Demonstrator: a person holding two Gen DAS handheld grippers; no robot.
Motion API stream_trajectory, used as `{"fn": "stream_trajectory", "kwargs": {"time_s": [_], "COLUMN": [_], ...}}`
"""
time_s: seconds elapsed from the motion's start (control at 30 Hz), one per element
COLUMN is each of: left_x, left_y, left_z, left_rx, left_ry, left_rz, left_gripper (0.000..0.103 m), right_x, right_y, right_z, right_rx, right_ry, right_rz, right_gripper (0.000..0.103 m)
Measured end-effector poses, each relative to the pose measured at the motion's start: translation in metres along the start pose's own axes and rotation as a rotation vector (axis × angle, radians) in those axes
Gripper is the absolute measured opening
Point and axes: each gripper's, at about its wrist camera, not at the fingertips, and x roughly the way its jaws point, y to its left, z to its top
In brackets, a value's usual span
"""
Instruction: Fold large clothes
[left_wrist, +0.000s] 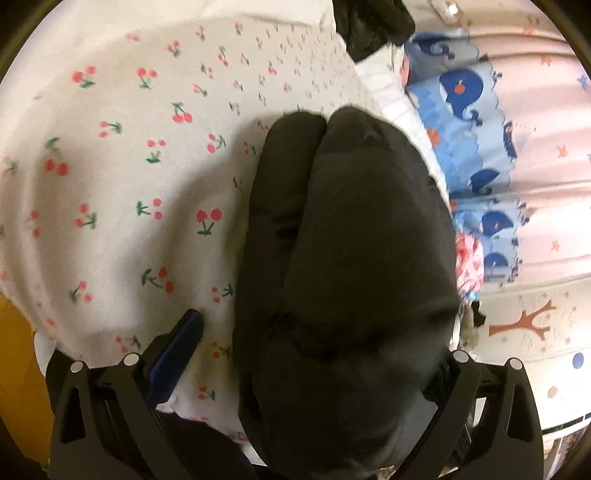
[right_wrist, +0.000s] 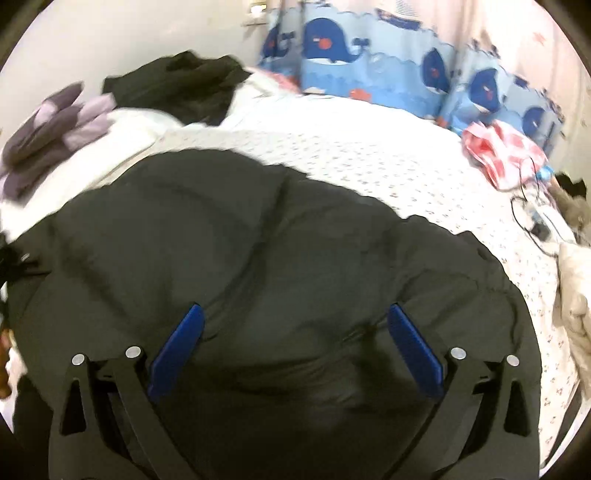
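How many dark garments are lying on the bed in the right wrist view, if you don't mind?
2: the big black jacket spread in front of the right gripper, and a crumpled dark garment at the far left by the wall. More could be hidden.

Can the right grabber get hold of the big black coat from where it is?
Probably yes. The right gripper is open, its blue fingers spread just above the black coat lying on the bed sheet. Nothing lies between them.
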Motion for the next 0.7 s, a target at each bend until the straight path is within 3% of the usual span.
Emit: {"fn": "stream_trajectory", "kwargs": {"time_s": [0.17, 0.3, 0.4, 0.47, 0.53, 0.57, 0.63, 0.7], "left_x": [0.017, 0.008, 0.02, 0.033, 0.035, 0.032, 0.031, 0.029], "left_y": [-0.01, -0.024, -0.031, -0.016, -0.014, -0.017, -0.021, -0.026], "left_z": [0.002, -0.003, -0.003, -0.001, -0.002, -0.004, -0.006, -0.005], "left_rx": [0.017, 0.026, 0.097, 0.026, 0.017, 0.024, 0.034, 0.058], "left_ry": [-0.008, -0.024, -0.022, 0.012, -0.019, -0.036, -0.035, -0.039], "left_rz": [0.032, -0.07, 0.013, -0.013, -0.044, -0.068, -0.111, -0.144], "left_gripper": [0.096, 0.096, 0.096, 0.096, 0.095, 0.091, 0.07, 0.056], "right_x": [0.055, 0.048, 0.022, 0.033, 0.038, 0.037, 0.019, 0.014], "right_y": [-0.008, -0.01, -0.006, 0.004, 0.004, 0.001, 0.001, 0.007], "right_z": [0.011, 0.015, 0.003, -0.013, -0.019, -0.016, -0.012, -0.016], "right_rx": [-0.021, -0.028, -0.058, -0.123, -0.136, -0.126, -0.128, -0.158], "right_ry": [0.149, 0.136, 0.044, 0.095, 0.099, 0.118, 0.073, 0.07], "right_rz": [-0.002, 0.015, 0.033, 0.019, 0.022, 0.029, 0.028, 0.029], "right_gripper": [0.097, 0.097, 0.097, 0.097, 0.097, 0.097, 0.097, 0.097]}}
